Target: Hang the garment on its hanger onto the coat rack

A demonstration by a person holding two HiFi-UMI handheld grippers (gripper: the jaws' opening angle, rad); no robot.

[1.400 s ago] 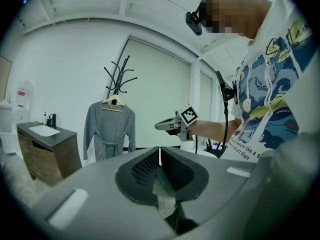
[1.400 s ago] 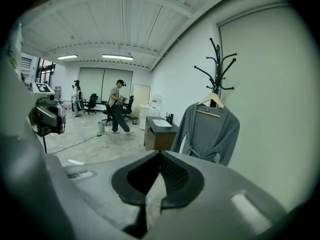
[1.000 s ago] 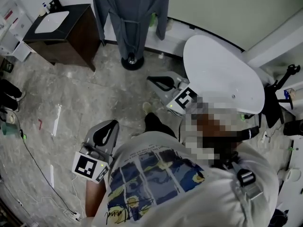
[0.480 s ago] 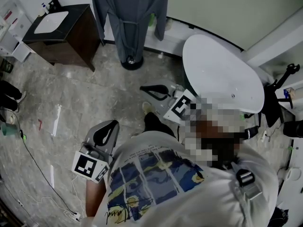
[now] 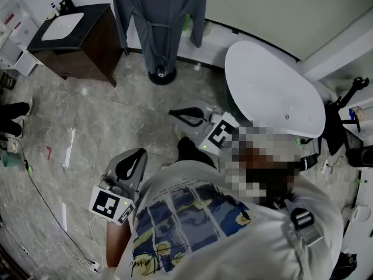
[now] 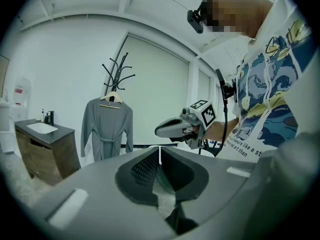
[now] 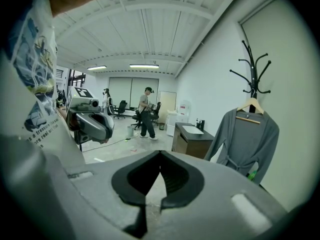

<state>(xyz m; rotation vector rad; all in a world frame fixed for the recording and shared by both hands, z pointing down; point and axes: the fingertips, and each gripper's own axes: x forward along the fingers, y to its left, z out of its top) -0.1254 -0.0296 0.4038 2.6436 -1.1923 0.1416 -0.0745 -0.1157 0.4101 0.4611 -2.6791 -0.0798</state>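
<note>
Already on coat rack (image 6: 118,72): robe (image 6: 106,127); left hand-held gripper (image 6: 160,150), right hand-held gripper (image 7: 160,155) closed empty.

Grey marbled floor (image 5: 116,121); a dark vanity (image 5: 87,48) with white sink (image 5: 63,27) far left, white oval bathtub (image 5: 274,92) far right.

At the top edge of the head view, the gray robe (image 5: 160,22) loses its shoulders. It also hides the pole of the coat rack (image 5: 162,76), so we see only the round base. A bystander's feet (image 5: 13,116) are cut off at the far left edge. In the left gripper view, the bottles (image 6: 47,117) on the vanity (image 6: 42,134) are too small for us to identify. In the right gripper view, the right gripper (image 7: 160,154) covers the robe's hem, and we cannot name the half-hidden green thing (image 7: 252,174) beside it.
</note>
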